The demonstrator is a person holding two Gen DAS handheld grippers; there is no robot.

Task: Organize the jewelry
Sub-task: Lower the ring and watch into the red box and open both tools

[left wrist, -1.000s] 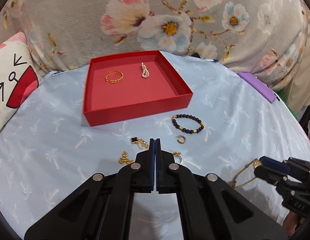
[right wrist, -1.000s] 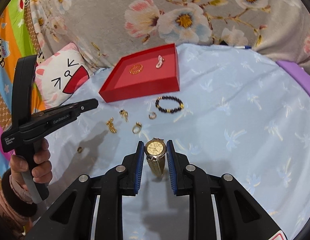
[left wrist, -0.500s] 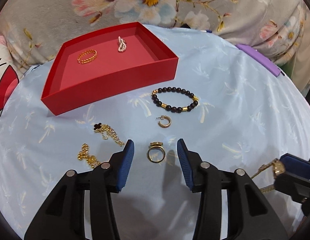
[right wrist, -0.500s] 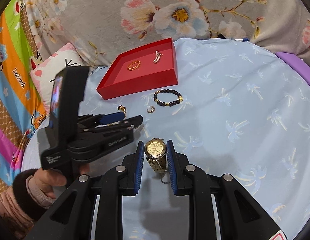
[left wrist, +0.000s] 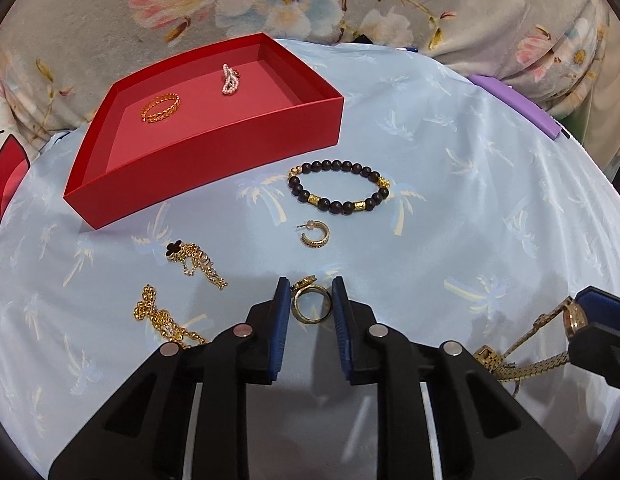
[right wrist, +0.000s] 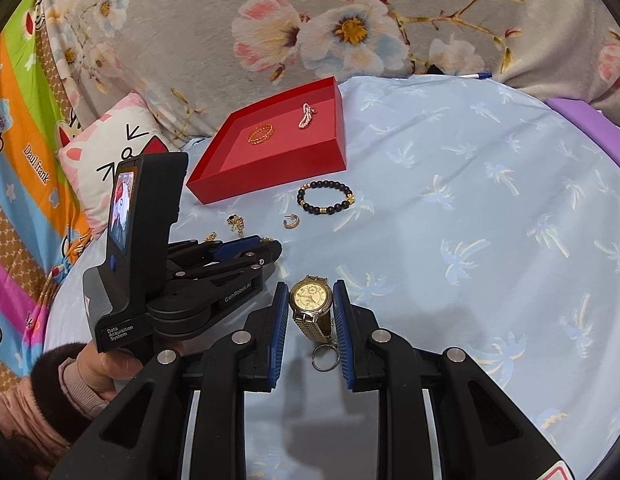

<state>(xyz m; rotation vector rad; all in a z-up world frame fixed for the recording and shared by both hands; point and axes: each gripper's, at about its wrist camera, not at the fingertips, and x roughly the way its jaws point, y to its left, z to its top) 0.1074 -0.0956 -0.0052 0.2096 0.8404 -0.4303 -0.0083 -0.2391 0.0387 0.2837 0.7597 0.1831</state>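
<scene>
A gold ring (left wrist: 311,305) lies on the light blue cloth between the blue pads of my left gripper (left wrist: 310,292). Its jaws are closing, and both pads touch the ring's sides. My right gripper (right wrist: 310,283) is shut on a gold watch (right wrist: 311,300), whose band hangs down to the cloth. In the left wrist view the watch (left wrist: 573,316) and right gripper (left wrist: 589,304) show at the right edge. Farther back, the red tray (left wrist: 214,148) holds a gold bangle (left wrist: 160,107) and a pearl piece (left wrist: 230,79).
On the cloth between tray and grippers lie a dark bead bracelet (left wrist: 337,188), a gold hoop earring (left wrist: 315,236), a chain with a black clover (left wrist: 190,258) and another gold chain (left wrist: 162,316). A purple object (left wrist: 513,106) sits far right. A cartoon pillow (right wrist: 110,152) lies left.
My left gripper came down and forward to the cloth, opened wide around the gold ring, then narrowed onto it. The right gripper stayed put with the watch.
</scene>
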